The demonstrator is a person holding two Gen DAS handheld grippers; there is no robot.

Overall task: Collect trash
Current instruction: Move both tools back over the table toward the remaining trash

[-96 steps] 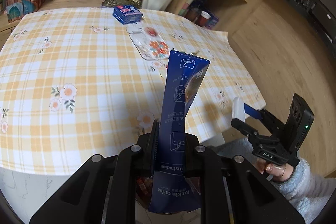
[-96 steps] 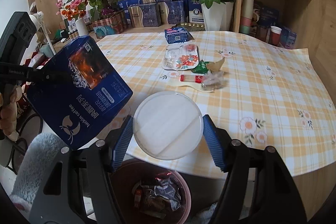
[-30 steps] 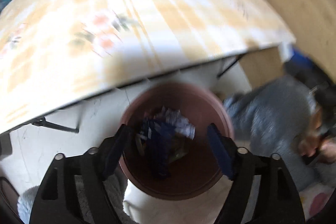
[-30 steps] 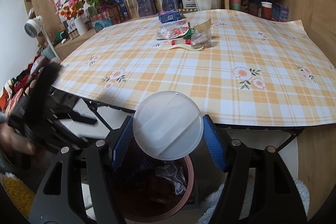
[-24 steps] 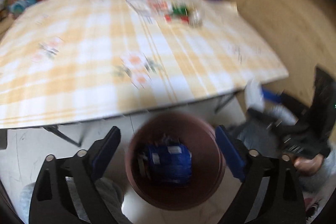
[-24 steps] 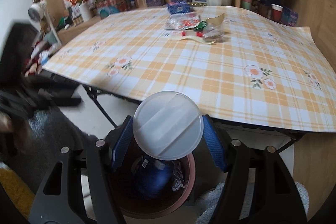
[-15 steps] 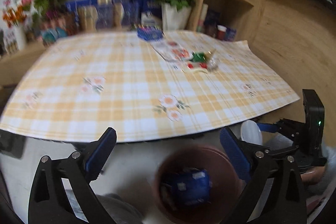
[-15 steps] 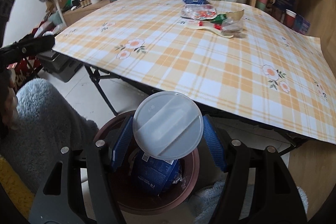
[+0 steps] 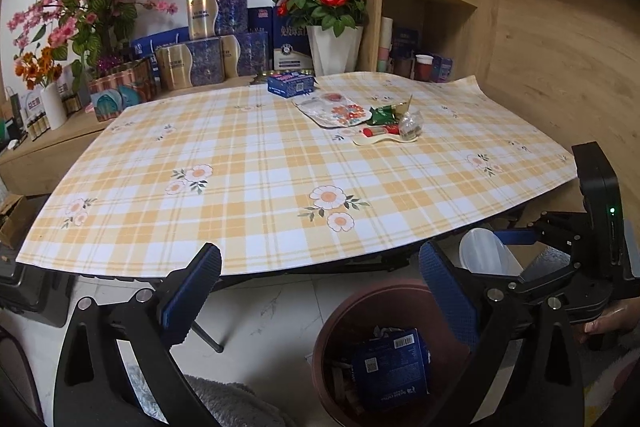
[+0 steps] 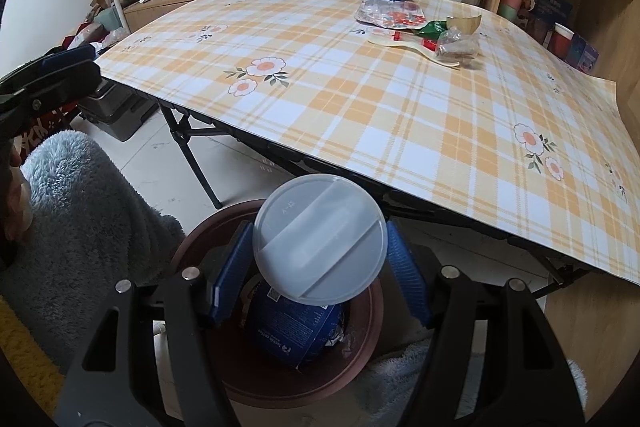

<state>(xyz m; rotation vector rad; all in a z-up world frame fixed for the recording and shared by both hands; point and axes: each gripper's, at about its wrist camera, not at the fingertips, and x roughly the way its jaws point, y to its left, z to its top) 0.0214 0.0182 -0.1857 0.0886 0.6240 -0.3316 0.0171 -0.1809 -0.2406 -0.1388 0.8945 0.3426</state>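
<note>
blue coffee bag dropped into bin, left gripper emptied, jaws just opened wide

bin mouth: half blocked by blue box | table edge overhangs rim | near tabletop bare

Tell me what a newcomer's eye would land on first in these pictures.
First, the round white plastic lid clamped in the right gripper, hanging directly over the brown trash bin on the floor at the table's near edge. Inside the bin lies a blue coffee box, while the left gripper stands wide open and empty. Beyond, on the yellow plaid tablecloth, a small cluster of wrappers waits at the far side.
</note>
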